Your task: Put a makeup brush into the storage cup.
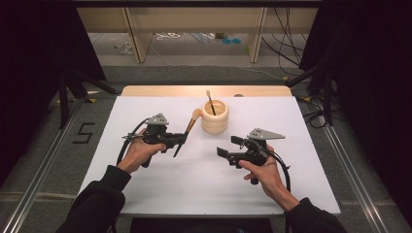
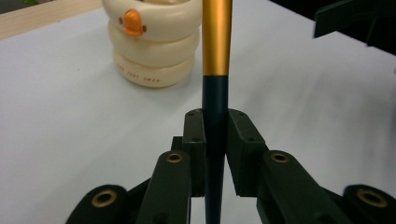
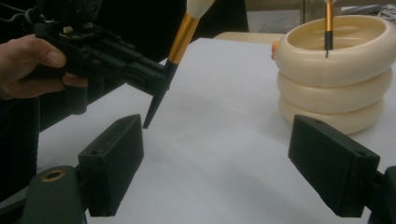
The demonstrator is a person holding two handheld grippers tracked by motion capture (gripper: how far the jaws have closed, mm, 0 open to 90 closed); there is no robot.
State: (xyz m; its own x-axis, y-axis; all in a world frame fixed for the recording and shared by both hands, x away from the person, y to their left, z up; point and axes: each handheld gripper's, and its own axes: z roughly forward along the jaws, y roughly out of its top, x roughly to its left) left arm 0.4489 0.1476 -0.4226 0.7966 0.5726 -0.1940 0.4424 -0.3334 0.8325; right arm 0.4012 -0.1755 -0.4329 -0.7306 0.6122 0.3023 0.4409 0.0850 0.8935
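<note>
Left of holder (image 1: 214, 116) | left hand-held gripper (image 1: 180, 140) clamped on brush (image 1: 190, 127) | right hand-held gripper (image 1: 228, 147) jaws apart | risk: tilted brush clips rim, tips holder

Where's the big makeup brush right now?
In the high view, the makeup brush sits left of centre, clamped in the left gripper, its tip beside the cream holder.

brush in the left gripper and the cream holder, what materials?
Brush: gold section looks like satin metal, given its even soft sheen; the dark tapered handle is matte, plastic or painted wood, can't tell which. Cream holder: smooth stacked rings with a dull gloss, likely moulded plastic or glazed ceramic.
</note>
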